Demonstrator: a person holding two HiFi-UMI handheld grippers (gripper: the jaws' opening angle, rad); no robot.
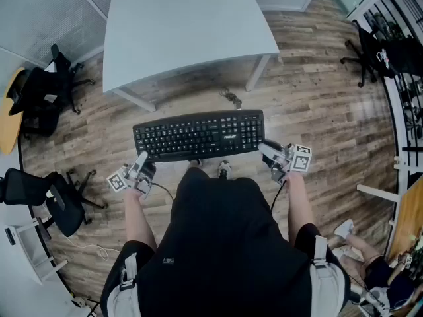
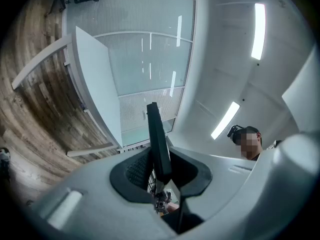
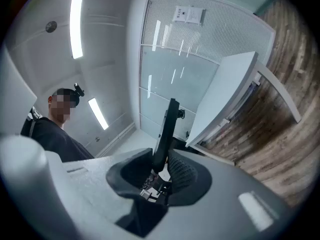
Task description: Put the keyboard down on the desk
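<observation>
Plainly, the left gripper (image 1: pixel 141 160) is clamped on the left near corner of the keyboard (image 1: pixel 198 135), and the right gripper (image 1: pixel 267 151) on its right near corner. In the left gripper view the keyboard (image 2: pixel 159 144) stands edge-on between narrowly parted jaws, with a dark pad (image 2: pixel 132 171) pressed to each face. The right gripper view shows the same tight hold on the keyboard (image 3: pixel 166 129). It hangs keys-up over the wooden floor (image 1: pixel 317 111), short of the near edge of the desk (image 1: pixel 185 25) and clear of it.
</observation>
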